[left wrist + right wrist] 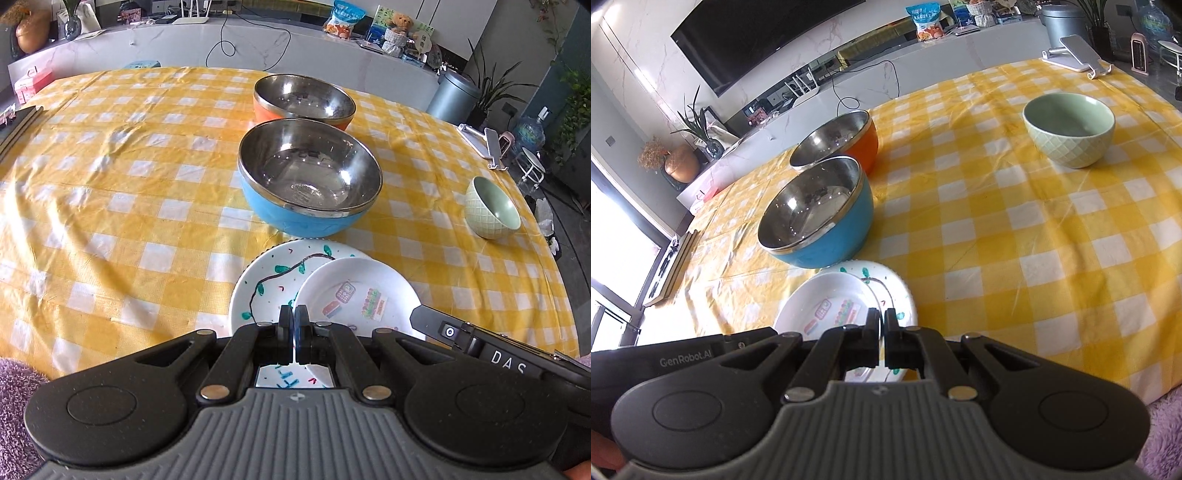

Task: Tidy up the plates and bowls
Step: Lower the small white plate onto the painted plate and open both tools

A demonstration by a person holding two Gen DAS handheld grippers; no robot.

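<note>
**Two plates stacked at the near edge, three bowls spread on the table**

Left wrist view: the table (pixel 110 192), under a yellow-and-white checked cloth, carries two steel-lined bowls in a row straight ahead. The blue bowl (pixel 310 184) stands nearer, and the orange bowl (pixel 303 101) sits just behind it, close enough that contact cannot be told. A green bowl (pixel 492 207) stands well apart to the right, near the table's edge. A phone stand (pixel 480 142) lies beyond it at the far right, and a dark flat item at the left edge is too cut off to name. Just beyond the tool, the vine plate (pixel 266 284) lies flat with the small plate (pixel 354 291) resting on its right half. The left tool (pixel 294 332) has its fingers (pixel 285 334) drawn almost together, a thin slit between them, over the near rim of the plates; whether they pinch a rim cannot be told. The right tool's black body (pixel 480 343) reaches in from the right over the small plate.

Right wrist view: the blue bowl (pixel 816 214) and orange bowl (pixel 836 142) stand to the left, the green bowl (pixel 1069 129) far right, with open cloth between. The phone stand (pixel 1076 55) sits at the far edge. The small plate (pixel 823 306) overlaps the vine plate (pixel 886 288). The right tool (pixel 881 332) is nearly shut, its fingers (pixel 892 338) straddling the plates' overlapping rims; a firm grip cannot be confirmed. The left tool's body (pixel 683 356) shows at the left.

Count: three bowls, two plates, two tools.
</note>
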